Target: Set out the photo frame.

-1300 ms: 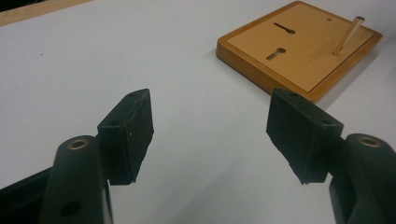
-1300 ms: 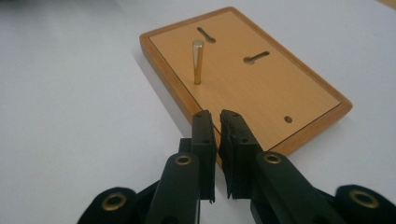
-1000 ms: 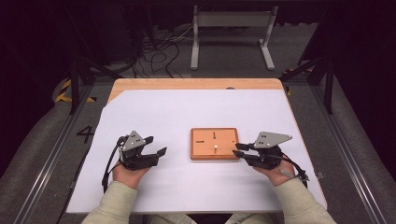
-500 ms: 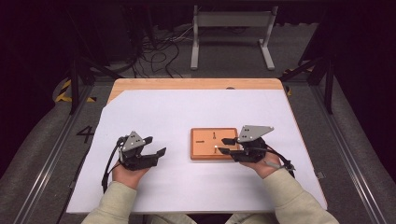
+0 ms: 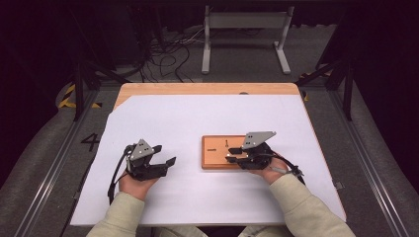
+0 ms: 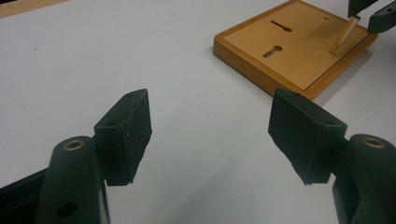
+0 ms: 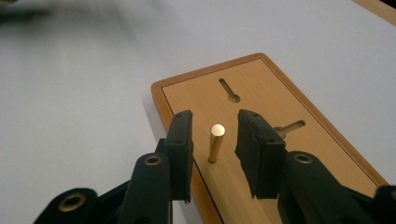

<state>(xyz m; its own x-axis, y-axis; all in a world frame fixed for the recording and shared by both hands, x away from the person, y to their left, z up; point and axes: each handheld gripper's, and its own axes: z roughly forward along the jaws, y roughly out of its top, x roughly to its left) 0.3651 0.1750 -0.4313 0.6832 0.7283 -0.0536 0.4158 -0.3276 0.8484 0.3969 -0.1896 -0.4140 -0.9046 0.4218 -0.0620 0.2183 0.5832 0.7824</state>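
A small wooden peg (image 7: 216,142) stands up in a flat wooden board (image 5: 217,159). The board lies on the white table (image 5: 197,118), a bit right of the middle and near the person. The right hand-held gripper (image 5: 234,153) sits over the right part of the board. Its two black pads (image 7: 181,147) stand on both sides of the peg, close to it but not touching it. The jaws have just been closing a little around the peg. The left hand-held gripper (image 5: 164,154) rests on the table, well to the left of the board. It is wide apart, with nothing in it.
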